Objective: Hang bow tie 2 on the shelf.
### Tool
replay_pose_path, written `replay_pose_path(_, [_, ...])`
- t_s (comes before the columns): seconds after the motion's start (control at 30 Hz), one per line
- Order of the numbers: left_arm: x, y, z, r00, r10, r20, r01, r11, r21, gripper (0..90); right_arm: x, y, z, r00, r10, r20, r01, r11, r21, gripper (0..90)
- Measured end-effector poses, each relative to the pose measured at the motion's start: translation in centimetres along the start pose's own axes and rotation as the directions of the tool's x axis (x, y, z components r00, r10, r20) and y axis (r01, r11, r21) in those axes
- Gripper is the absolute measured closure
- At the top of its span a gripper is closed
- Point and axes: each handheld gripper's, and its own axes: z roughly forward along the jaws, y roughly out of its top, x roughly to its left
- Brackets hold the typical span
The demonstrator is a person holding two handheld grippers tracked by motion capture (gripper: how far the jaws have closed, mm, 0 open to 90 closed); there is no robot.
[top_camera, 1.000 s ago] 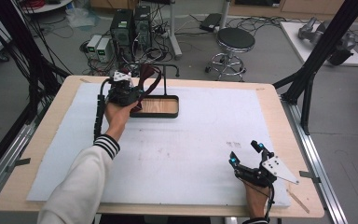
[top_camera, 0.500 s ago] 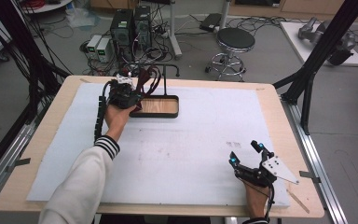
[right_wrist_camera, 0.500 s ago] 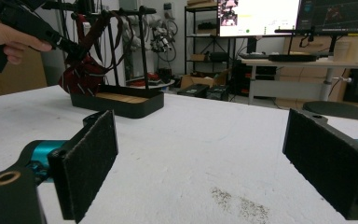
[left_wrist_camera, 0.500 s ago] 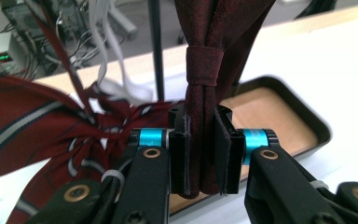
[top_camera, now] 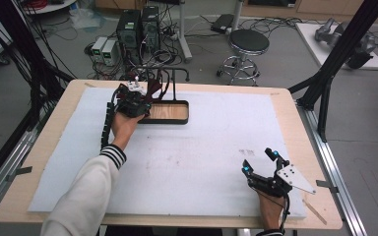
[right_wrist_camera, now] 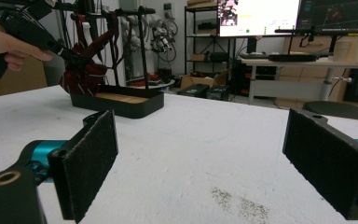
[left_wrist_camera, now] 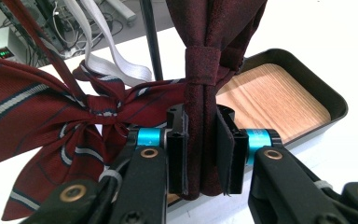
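Observation:
A dark maroon bow tie (left_wrist_camera: 205, 70) hangs from a black rack (top_camera: 173, 81) over a black tray (top_camera: 184, 112) with a wooden floor. My left gripper (left_wrist_camera: 203, 154) is shut on its lower end, both pads against the cloth, and the jaws have just eased open a little. A red striped bow tie (left_wrist_camera: 51, 116) hangs beside it on the left. In the high view my left gripper (top_camera: 137, 97) sits at the tray's left end. My right gripper (top_camera: 260, 162) rests open and empty near the table's front right; its pads (right_wrist_camera: 86, 163) stand wide apart.
A white foam mat (top_camera: 202, 147) covers the wooden table (top_camera: 295, 118). Past the far edge stand computer cases (top_camera: 133, 29) and a round stool (top_camera: 248, 42). A black frame post (top_camera: 334, 64) leans at the right. Dark specks (right_wrist_camera: 235, 200) mark the mat.

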Motion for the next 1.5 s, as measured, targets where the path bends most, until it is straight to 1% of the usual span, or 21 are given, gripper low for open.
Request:
replay_pose_path(0.07, [0.2,-0.1,0.0,0.9995,-0.002,0.031,0.002,1.0000,0.002,66.4,0.0,0.0,0.0,1.0000,0.002,0.000,-0.002,1.000,-0.001,9.6])
replay_pose_path(0.17, [0.4,-0.4,0.3,0.9950,0.003,0.100,-0.005,0.9996,0.026,43.1,0.0,0.0,0.0,1.0000,0.002,0.000,-0.002,1.000,-0.001,9.6])
replay_pose_path(0.27, [0.2,-0.7,0.2,0.9936,0.049,0.102,-0.050,0.9988,0.002,23.3,0.1,0.0,0.0,1.0000,0.006,-0.002,-0.006,1.000,0.003,9.6])
replay_pose_path(0.37, [0.2,-0.8,-0.3,0.9868,0.037,0.158,-0.031,0.9988,-0.037,17.9,0.0,0.0,0.0,1.0000,0.001,0.000,-0.001,1.000,-0.001,9.6])
replay_pose_path(0.47, [0.3,-0.8,-1.2,0.9819,0.047,0.183,-0.035,0.9970,-0.069,14.5,0.0,0.0,0.0,1.0000,0.000,-0.002,0.000,1.000,-0.001,9.6])
replay_pose_path(0.5, [0.3,-0.8,-1.6,0.9772,0.060,0.204,-0.041,0.9948,-0.093,14.2,0.0,0.0,0.0,1.0000,0.005,-0.001,-0.005,1.000,0.002,9.6])
replay_pose_path(0.6, [0.4,-1.4,-3.1,0.9702,0.091,0.224,-0.053,0.9839,-0.171,13.9,0.0,0.0,0.0,1.0000,0.007,-0.002,-0.007,1.000,0.004,9.6])
replay_pose_path(0.73, [1.0,-3.0,-5.6,0.9623,0.115,0.246,-0.042,0.9577,-0.285,12.7,0.1,0.0,0.0,1.0000,0.003,-0.003,-0.003,1.000,0.003,9.6])
replay_pose_path(0.8, [1.5,-4.0,-7.2,0.9591,0.135,0.249,-0.044,0.9396,-0.339,12.1,0.1,0.0,0.0,1.0000,-0.003,-0.002,0.003,1.000,0.007,9.6])
replay_pose_path(0.83, [1.8,-4.6,-8.0,0.9562,0.147,0.253,-0.045,0.9277,-0.371,12.0,0.1,0.0,0.0,1.0000,-0.004,-0.002,0.004,1.000,0.006,9.6])
replay_pose_path(0.87, [2.1,-5.4,-9.0,0.9561,0.164,0.243,-0.052,0.9107,-0.410,12.0,0.1,0.0,0.0,1.0000,-0.005,-0.001,0.005,1.000,0.004,9.6])
replay_pose_path(0.93, [2.7,-6.6,-10.4,0.9546,0.182,0.236,-0.059,0.8917,-0.449,12.0,0.1,0.0,0.0,1.0000,-0.005,-0.002,0.005,1.000,0.003,9.6])
replay_pose_path(1.0, [3.6,-8.3,-11.7,0.9523,0.190,0.239,-0.044,0.8607,-0.507,11.8,0.1,0.0,0.0,1.0000,-0.005,-0.001,0.005,1.000,0.003,9.6])
replay_pose_path(1.03, [4.1,-9.5,-12.4,0.9559,0.178,0.233,-0.026,0.8437,-0.536,11.8,0.1,0.0,0.1,1.0000,-0.009,-0.004,0.009,1.000,0.001,9.6])
replay_pose_path(1.1, [5.0,-11.7,-13.4,0.9613,0.157,0.226,0.001,0.8189,-0.574,11.8,0.1,0.0,0.1,0.9999,-0.011,-0.002,0.011,1.000,0.002,9.6])
replay_pose_path(1.17, [5.4,-13.4,-14.1,0.9666,0.150,0.208,0.003,0.8043,-0.594,11.7,0.2,0.0,0.1,1.0000,-0.007,-0.001,0.007,1.000,0.005,9.6])
replay_pose_path(1.23, [5.6,-15.1,-14.8,0.9690,0.140,0.204,0.012,0.7969,-0.604,11.7,0.2,0.0,0.1,1.0000,-0.009,0.000,0.009,1.000,0.006,9.6])
replay_pose_path(1.37, [5.4,-18.1,-15.8,0.9697,0.144,0.197,0.018,0.7654,-0.643,11.7,0.2,0.0,0.1,0.9999,-0.014,-0.002,0.014,1.000,0.009,9.6])
replay_pose_path(1.4, [5.4,-18.6,-15.9,0.9708,0.143,0.192,0.016,0.7629,-0.646,11.6,0.2,0.0,0.1,0.9999,-0.014,-0.001,0.014,1.000,0.009,9.6])
replay_pose_path(1.43, [5.3,-19.1,-15.8,0.9746,0.133,0.180,0.014,0.7667,-0.642,11.6,0.2,0.0,0.1,0.9998,-0.019,-0.002,0.019,1.000,0.008,9.6])
replay_pose_path(1.5, [5.3,-19.8,-15.8,0.9754,0.125,0.181,0.022,0.7634,-0.646,11.6,0.2,0.0,0.1,0.9998,-0.019,-0.001,0.019,1.000,0.007,9.6])
